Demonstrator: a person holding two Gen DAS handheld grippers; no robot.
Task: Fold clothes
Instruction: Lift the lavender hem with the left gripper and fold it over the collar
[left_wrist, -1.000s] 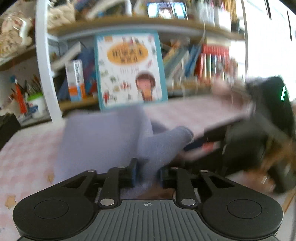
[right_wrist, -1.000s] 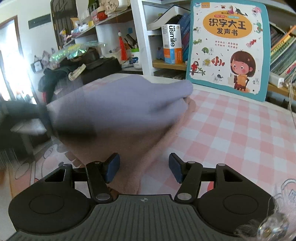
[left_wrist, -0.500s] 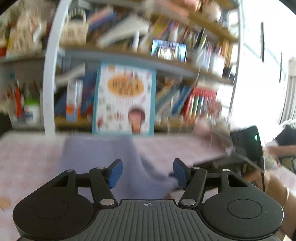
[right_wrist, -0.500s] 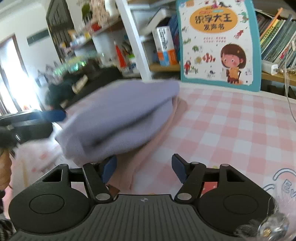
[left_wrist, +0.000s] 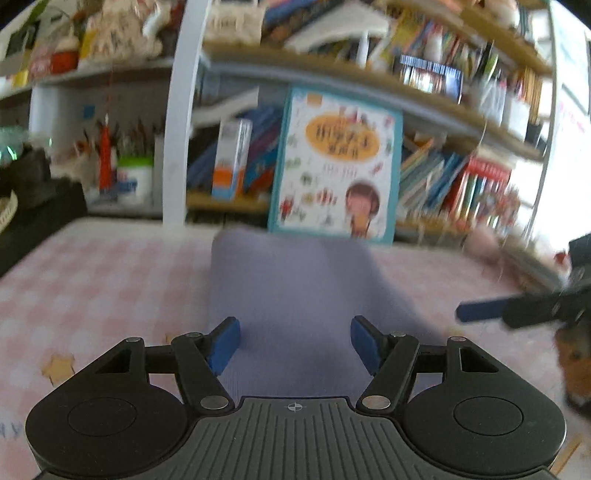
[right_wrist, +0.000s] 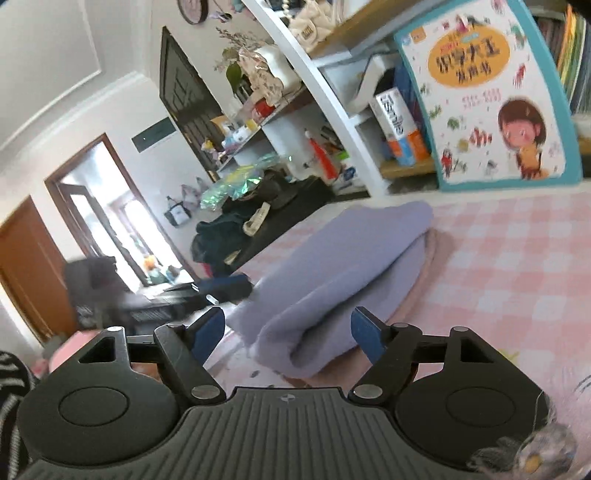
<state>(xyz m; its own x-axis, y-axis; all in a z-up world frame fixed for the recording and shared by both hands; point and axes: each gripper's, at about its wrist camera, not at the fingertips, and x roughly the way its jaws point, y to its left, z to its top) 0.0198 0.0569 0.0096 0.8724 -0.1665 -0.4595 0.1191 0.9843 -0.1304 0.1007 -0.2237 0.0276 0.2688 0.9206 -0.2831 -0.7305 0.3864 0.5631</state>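
Pink checked tablecloth (left_wrist: 92, 280) under soft folded lavender garment (left_wrist: 295, 295), both claws opening, empty.

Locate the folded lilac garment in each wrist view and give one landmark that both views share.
Left wrist view: the folded lilac garment lies at centre, running from between the open left claw toward the shelves.
Right wrist view: it lies centre, its rolled edge between the right claw.
Shared landmark: the teal-bordered picture book standing behind it.

Lavender garment (right_wrist: 332, 266) on pink-and-white checked cloth (right_wrist: 517, 258); teal-bordered white book (left_wrist: 332, 166); blue-padded black tools.
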